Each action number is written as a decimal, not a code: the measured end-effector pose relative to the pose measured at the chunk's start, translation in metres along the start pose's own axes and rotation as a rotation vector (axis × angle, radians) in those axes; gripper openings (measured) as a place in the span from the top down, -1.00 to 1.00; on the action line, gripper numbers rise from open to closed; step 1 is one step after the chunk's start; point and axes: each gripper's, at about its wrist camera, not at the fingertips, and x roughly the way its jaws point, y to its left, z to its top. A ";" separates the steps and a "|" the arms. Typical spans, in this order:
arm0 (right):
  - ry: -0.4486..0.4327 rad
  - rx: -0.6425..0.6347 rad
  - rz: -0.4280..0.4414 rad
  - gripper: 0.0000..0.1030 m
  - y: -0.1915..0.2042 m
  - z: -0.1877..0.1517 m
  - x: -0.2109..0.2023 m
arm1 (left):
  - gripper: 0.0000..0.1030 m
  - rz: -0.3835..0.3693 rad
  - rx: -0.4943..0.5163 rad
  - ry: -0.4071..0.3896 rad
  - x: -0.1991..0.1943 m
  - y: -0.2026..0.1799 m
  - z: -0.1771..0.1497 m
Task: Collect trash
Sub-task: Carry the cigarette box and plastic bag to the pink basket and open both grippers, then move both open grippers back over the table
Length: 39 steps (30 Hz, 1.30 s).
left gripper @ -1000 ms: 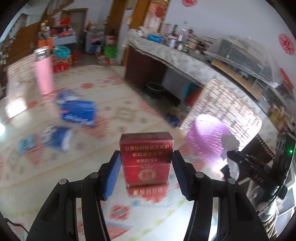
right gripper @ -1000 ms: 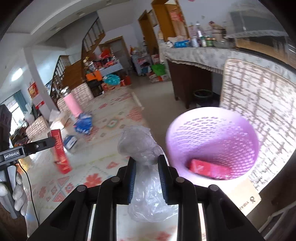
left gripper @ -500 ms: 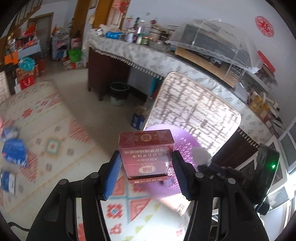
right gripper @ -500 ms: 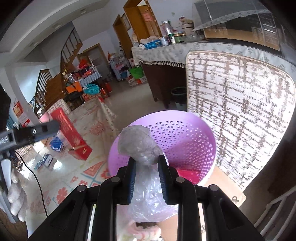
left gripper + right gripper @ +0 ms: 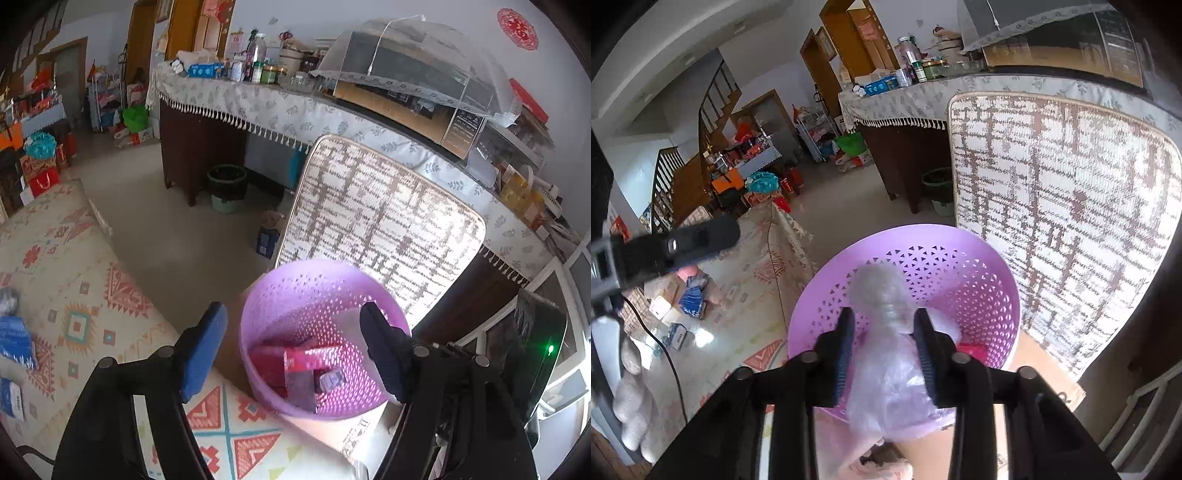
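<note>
Hovering over the purple perforated basket (image 5: 258, 295), my left gripper (image 5: 291, 350) has its blue-padded fingers (image 5: 201, 347) spread wide with nothing between them. Down in the basket lie a red cigarette carton (image 5: 314, 360) and other red packaging, partly hidden by the basket wall. My right gripper (image 5: 884, 343) is pinching a clear crumpled plastic bag (image 5: 886, 369) just above the same basket's (image 5: 827, 288) near rim, the bag's bunched top poking up past the fingertips and its loose end hanging below. The basket sits on a cardboard sheet (image 5: 1045, 373) beside a patterned mat (image 5: 388, 221) leaning against the long table (image 5: 258, 107). Blue packets (image 5: 14, 347) lie on the patterned rug (image 5: 74, 258), well apart from the basket.
</note>
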 end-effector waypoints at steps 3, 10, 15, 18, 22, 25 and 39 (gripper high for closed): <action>0.000 -0.004 0.006 0.13 0.004 -0.002 0.000 | -0.43 0.019 -0.021 0.007 -0.009 0.011 -0.010; 0.029 -0.019 0.042 0.00 0.026 -0.013 0.001 | -0.43 0.091 -0.093 0.006 -0.044 0.052 -0.049; 0.051 -0.066 0.065 0.00 0.056 -0.025 -0.002 | -0.43 0.131 -0.164 -0.007 -0.078 0.089 -0.085; 0.057 -0.103 0.073 -0.03 0.075 -0.033 -0.007 | -0.43 0.163 -0.217 -0.019 -0.101 0.113 -0.105; 0.059 -0.141 0.105 -0.11 0.102 -0.045 -0.017 | -0.43 0.240 -0.294 -0.021 -0.137 0.150 -0.134; 0.061 -0.183 0.123 -0.22 0.127 -0.056 -0.027 | -0.43 0.321 -0.337 -0.040 -0.175 0.182 -0.161; 0.127 -0.307 0.219 -0.42 0.202 -0.099 -0.012 | -0.43 0.472 -0.497 -0.049 -0.237 0.302 -0.190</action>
